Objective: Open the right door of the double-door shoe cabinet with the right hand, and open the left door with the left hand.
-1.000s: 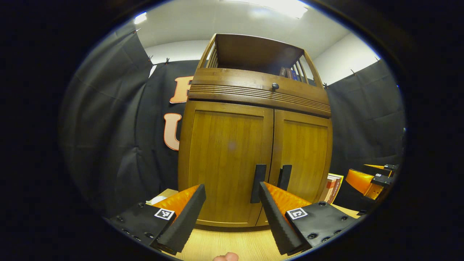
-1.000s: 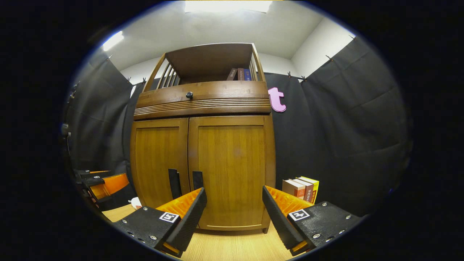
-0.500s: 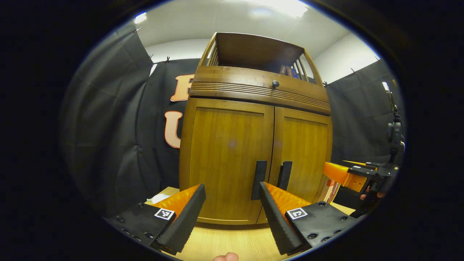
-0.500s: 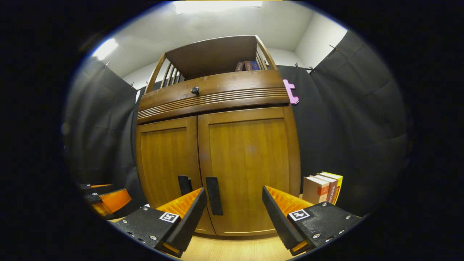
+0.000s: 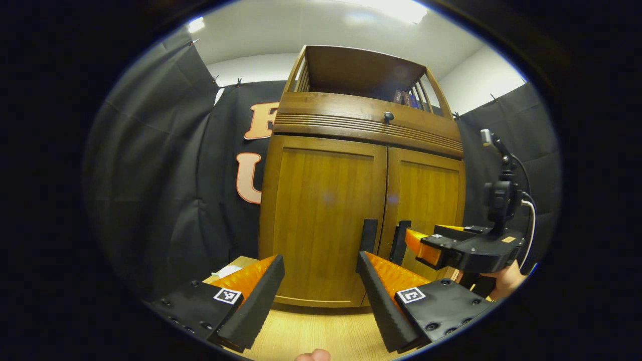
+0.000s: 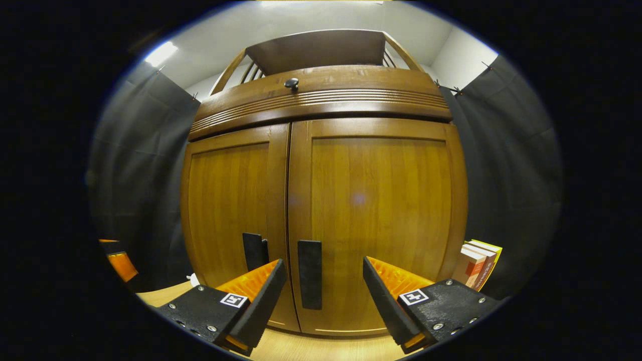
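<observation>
The wooden shoe cabinet stands close in front of me with both doors closed. In the right gripper view, my right gripper is open, and the right door's dark vertical handle stands between its fingers, nearer the left one, untouched. The left door's handle is just beside it. In the left gripper view, my left gripper is open, a short way back from the left door; the left handle rises above its right finger. The right gripper, held by a hand, reaches the right handle.
Several books stand against the cabinet's right side. A drawer with a round knob runs above the doors, with an open shelf holding books on top. A white object lies at the cabinet's left foot. The light wooden surface lies below.
The right gripper has moved forward and left toward the cabinet, so the right handle now sits between its fingers. The left gripper has shifted only slightly.
</observation>
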{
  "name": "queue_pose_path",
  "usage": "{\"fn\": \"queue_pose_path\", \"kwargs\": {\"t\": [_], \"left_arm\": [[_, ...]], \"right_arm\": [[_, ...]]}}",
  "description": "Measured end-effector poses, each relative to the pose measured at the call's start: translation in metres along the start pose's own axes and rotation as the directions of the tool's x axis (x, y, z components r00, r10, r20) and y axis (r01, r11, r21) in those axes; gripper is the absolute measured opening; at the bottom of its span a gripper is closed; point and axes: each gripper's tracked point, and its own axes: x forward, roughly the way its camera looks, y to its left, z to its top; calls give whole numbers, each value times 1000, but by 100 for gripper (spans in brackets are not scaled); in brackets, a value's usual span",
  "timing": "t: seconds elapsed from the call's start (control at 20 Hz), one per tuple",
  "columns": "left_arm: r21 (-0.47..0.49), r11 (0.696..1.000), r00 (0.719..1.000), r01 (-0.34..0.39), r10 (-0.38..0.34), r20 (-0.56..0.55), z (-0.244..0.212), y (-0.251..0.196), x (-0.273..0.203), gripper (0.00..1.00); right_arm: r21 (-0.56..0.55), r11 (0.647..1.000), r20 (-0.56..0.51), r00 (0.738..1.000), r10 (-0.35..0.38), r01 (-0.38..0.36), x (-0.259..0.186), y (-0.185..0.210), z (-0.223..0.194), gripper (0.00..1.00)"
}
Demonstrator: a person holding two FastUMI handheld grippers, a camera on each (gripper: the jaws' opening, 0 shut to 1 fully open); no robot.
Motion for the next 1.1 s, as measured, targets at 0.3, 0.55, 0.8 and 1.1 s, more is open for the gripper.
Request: {"fn": "queue_pose_path", "kwargs": {"t": [0.3, 0.55, 0.8, 1.1], "left_arm": [[5, 999, 999, -32, 32, 11, 2, 13, -3, 96], [6, 999, 999, -43, 43, 9, 1, 20, -4, 96], [31, 998, 998, -61, 61, 20, 4, 28, -4, 99], [29, 998, 998, -59, 59, 13, 2, 29, -5, 99]], "right_arm": [[-36, 999, -40, 999, -14, 13, 32, 7, -24, 94], [-23, 1000, -76, 997, -18, 16, 48, 9, -39, 84], [31, 999, -114, 993, -25, 29, 55, 8, -49, 64], [51, 998, -127, 992, -19, 26, 62, 13, -55, 36]]}}
